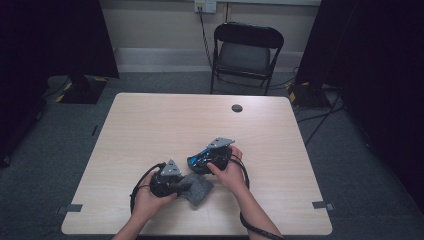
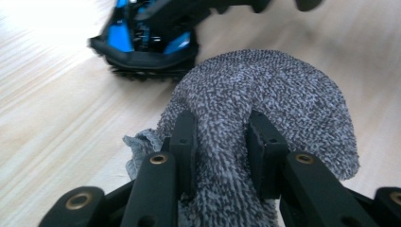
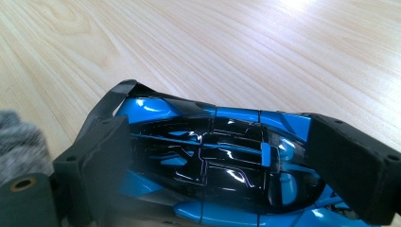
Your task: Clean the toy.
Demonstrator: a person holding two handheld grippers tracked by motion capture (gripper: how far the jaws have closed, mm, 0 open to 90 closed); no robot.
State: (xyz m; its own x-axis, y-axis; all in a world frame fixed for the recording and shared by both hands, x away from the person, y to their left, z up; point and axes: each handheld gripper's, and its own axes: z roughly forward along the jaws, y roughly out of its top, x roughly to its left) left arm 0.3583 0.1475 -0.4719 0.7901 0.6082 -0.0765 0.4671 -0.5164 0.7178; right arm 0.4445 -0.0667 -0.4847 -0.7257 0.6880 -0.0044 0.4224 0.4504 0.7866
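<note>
Left claw (image 2: 221, 142) is pinching a bunched fold of the grey knitted terry cloth (image 2: 265, 99), jaws most of the way in, pads pressing the fabric from both sides. Right claw (image 3: 213, 165) is clamping the glossy blue-and-black toy race car (image 3: 213, 161) across its body, jaws wide, pads on either flank.

Handling, my read: cloth is behaving soft and limp, light, drapes over anything, so I'm gripping a gathered ridge rather than a flat edge. Car is looking like rigid thin plastic, slick shell, likely fragile at the fins; flanks are the safest hold.

Cloth is lying on the pale wood-grain table (image 1: 150, 125) near my edge, just beside the car, its free lobe nearly touching the car's end.
</note>
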